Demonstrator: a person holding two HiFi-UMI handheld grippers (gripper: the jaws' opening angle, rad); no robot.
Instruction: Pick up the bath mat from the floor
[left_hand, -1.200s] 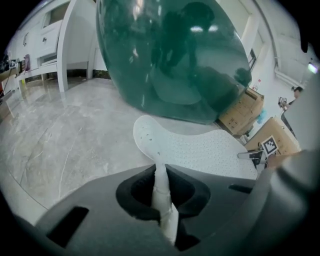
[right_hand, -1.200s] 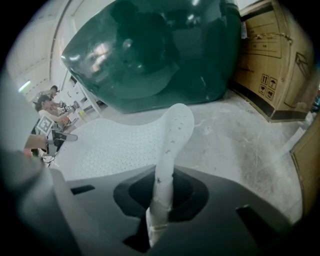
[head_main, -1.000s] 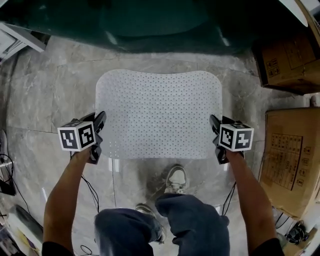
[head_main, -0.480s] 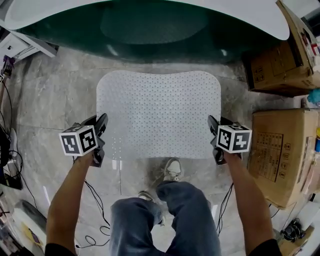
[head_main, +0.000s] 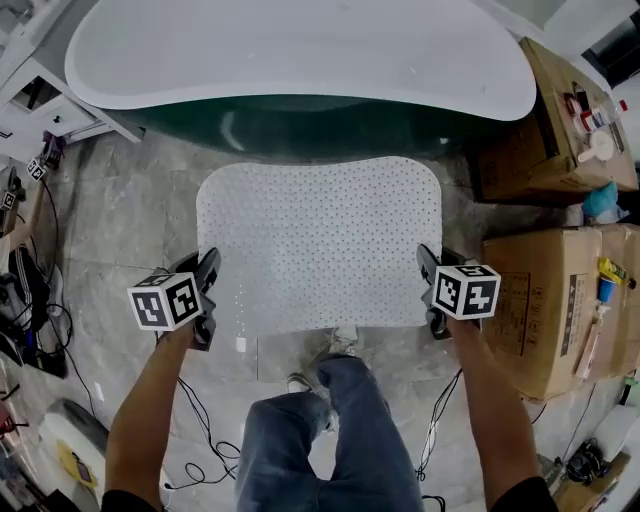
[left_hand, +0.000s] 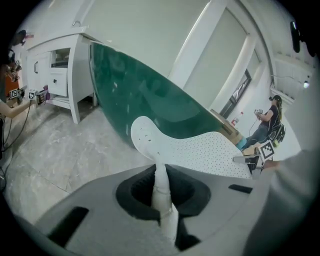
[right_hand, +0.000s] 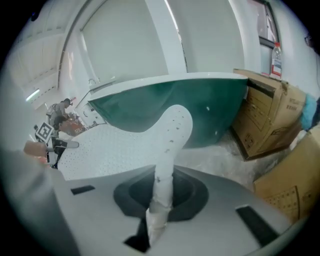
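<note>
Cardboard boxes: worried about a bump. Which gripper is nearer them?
Right. The right gripper grips the bath mat's edge beside the cardboard boxes; the left gripper grips the opposite edge, farther away.

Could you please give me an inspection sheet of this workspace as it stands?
Surface: grey tiled floor.
Job's things: white perforated mat, held off the floor, spread flat.
Clutter: cardboard boxes at right, bottles on top.
Grippers: left hand-held gripper and right hand-held gripper each shut on a side edge of the mat.
Cables: loose cables on floor at left.
Surroundings: green bathtub ahead, white cabinet far left.
</note>
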